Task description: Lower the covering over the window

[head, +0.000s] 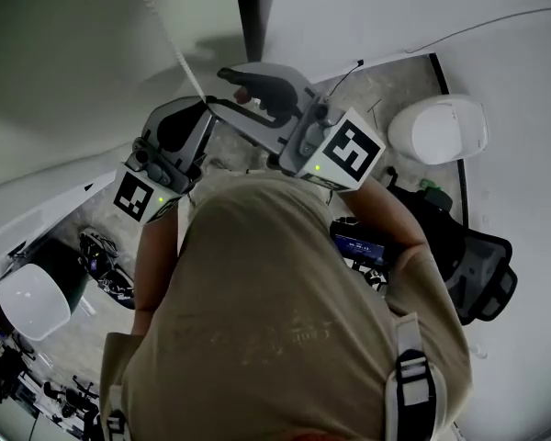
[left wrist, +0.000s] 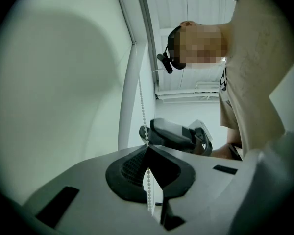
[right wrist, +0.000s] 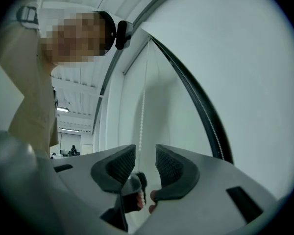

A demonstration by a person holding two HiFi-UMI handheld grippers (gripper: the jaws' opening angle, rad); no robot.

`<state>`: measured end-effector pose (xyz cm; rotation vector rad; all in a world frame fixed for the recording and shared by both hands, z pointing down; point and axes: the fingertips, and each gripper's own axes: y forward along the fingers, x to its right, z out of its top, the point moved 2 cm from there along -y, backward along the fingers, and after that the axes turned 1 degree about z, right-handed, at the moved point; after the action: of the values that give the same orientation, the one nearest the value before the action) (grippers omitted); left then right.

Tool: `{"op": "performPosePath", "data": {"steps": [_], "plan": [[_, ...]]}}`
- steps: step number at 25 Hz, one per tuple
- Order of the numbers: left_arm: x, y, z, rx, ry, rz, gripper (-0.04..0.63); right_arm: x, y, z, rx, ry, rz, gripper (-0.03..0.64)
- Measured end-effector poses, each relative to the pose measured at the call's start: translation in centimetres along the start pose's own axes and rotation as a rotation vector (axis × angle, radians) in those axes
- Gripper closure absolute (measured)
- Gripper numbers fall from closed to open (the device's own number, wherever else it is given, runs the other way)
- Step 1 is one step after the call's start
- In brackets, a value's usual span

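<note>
The left gripper's ribbed pads [left wrist: 132,168] are pressed together on a white bead chain [left wrist: 148,141], which runs between them, low in the centre of the left gripper view. Above the left gripper [left wrist: 147,148] the chain climbs straight up beside a white upright post [left wrist: 130,97]. Below the pads it hangs on down.

The right gripper's pads [right wrist: 120,165] stand apart and press on nothing. In the right gripper view the chain [right wrist: 142,116] hangs in line with the gap, above and beyond the right gripper [right wrist: 144,153]. The closed tip of the left gripper shows low in the gap.

From the head view, both tools meet at upper centre, the right gripper [head: 243,85] just right of the left gripper [head: 202,113]. The chain [head: 165,26] slants up to the top edge, across a pale flat surface [head: 64,53] filling the upper left. I cannot tell whether that is the window covering. A dark vertical strip [head: 250,16] bounds it on the right. The person's beige shirt [head: 275,320] fills the lower half.
</note>
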<state>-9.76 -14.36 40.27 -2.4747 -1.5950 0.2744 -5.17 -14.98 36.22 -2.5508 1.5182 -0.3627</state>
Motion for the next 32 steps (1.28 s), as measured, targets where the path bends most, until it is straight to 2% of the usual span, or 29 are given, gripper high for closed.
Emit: {"op": "performPosePath", "data": {"steps": [2, 5, 10, 14, 18, 23, 24, 27, 28, 29, 30, 32], "plan": [[0.5, 0.9, -1.1, -0.017, -0.019, -0.01, 0.58, -0.2, 0.0, 0.6, -0.008, 0.007, 0.018, 0.485], [1.4, 1.2, -1.4, -0.034, -0.032, -0.035, 0.58, -0.7, 0.4, 0.7, -0.037, -0.022, -0.026, 0.492], [2.4, 1.0, -2.2, -0.064, -0.041, -0.078, 0.58, -0.4, 0.2, -0.1, -0.044, -0.007, -0.087, 0.54], [1.9, 0.1, -3.7, -0.132, -0.047, -0.063, 0.58, -0.5, -0.1, -1.9, -0.069, -0.023, -0.136, 0.568], [1.9, 0.5, -4.1, -0.152, -0.062, -0.063, 0.58, -0.3, -0.5, -0.8, -0.017, -0.035, -0.162, 0.568], [1.6, -2.7, -4.1, -0.168, -0.077, -0.069, 0.58, -2.0, 1.7, -1.7, -0.068, -0.044, -0.124, 0.569], [1.7, -3.0, -4.1, -0.174, -0.091, -0.071, 0.58, -2.2, 2.1, -1.8, -0.083, -0.036, -0.121, 0.598], [2.1, -2.6, -3.7, -0.138, -0.147, -0.074, 0.578, -0.9, 0.8, -1.8, -0.095, -0.017, -0.156, 0.606], [1.7, -2.8, -3.2, -0.104, -0.172, -0.067, 0.556, 0.1, -0.1, -2.1, -0.098, -0.012, -0.176, 0.607], [1.2, -3.2, -2.3, -0.067, -0.2, -0.048, 0.462, 0.9, -0.7, -2.7, -0.109, 0.001, -0.191, 0.607], [0.5, -3.6, -1.2, -0.037, -0.219, -0.021, 0.434, 1.4, -1.2, -3.7, -0.129, 0.016, -0.197, 0.606], [-0.3, -3.1, 1.3, -0.007, -0.206, 0.004, 0.434, 1.4, -1.7, -5.6, -0.169, 0.047, -0.188, 0.607]]}}
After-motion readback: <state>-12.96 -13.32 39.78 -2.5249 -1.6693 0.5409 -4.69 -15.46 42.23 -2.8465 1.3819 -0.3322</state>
